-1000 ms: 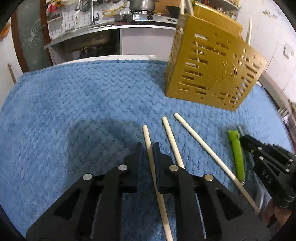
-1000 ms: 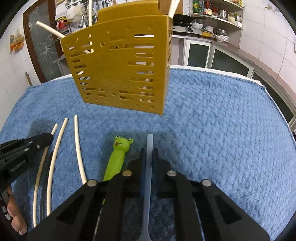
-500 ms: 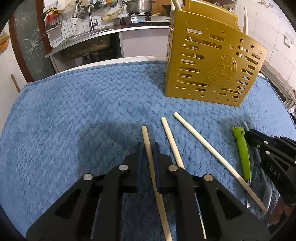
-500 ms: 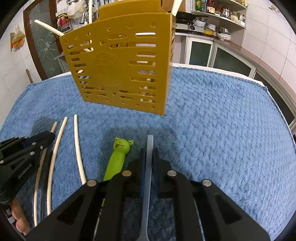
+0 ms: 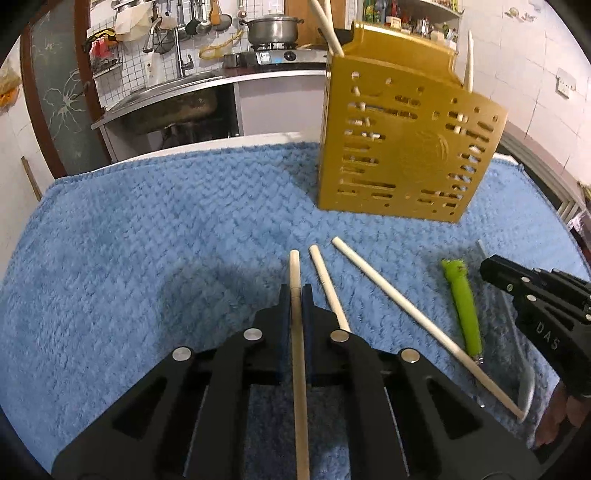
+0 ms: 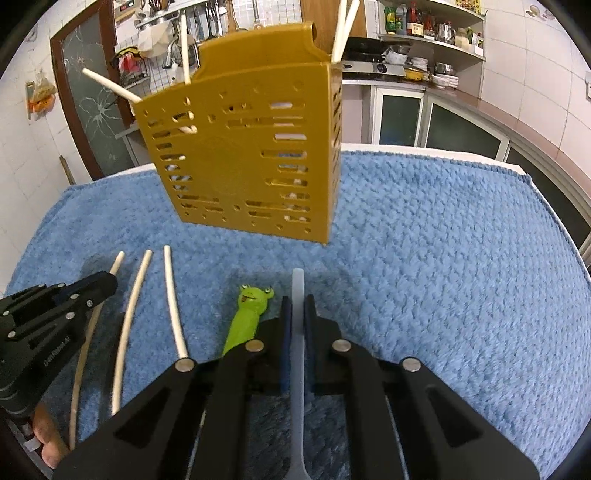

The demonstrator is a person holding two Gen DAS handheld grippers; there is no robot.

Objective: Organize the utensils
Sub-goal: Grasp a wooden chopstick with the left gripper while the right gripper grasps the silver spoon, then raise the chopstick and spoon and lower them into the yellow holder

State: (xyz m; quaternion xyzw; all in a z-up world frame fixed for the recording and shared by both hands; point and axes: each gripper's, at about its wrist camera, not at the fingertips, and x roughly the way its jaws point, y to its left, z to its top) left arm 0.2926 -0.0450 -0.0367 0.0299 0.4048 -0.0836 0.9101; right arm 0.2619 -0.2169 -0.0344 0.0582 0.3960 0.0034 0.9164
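My left gripper (image 5: 294, 291) is closed tight on a long, thin, round chopstick (image 5: 297, 354). It is pale like wood and smooth. Its jaws have just been closing, with that stick between them. Two more chopsticks lie flat just beside it, a near chopstick (image 5: 328, 288) and a far chopstick (image 5: 413, 317), both spread out like a fan.

My right gripper (image 6: 297, 302) is pinched on a flat, pale grey utensil handle (image 6: 297, 332) that looks like smooth plastic. Its other end is hidden under the gripper, so I cannot tell what kind of utensil it is. Just to the left of it lies a bright green frog handle (image 6: 247, 317) with a little smiling face.

Everything rests on a fluffy blue towel (image 5: 147, 251) with a bumpy woven look, spread over the bench. Farther back stands a gold plastic holder (image 6: 243, 155), boxy and full of slots and round holes. A few pale sticks (image 6: 341, 29) poke up out of its top. It stands well apart from both grippers, with bare towel in between.

Behind the bench I see a sink (image 5: 173, 96) and a shiny metal pot (image 5: 271, 27) on a stove
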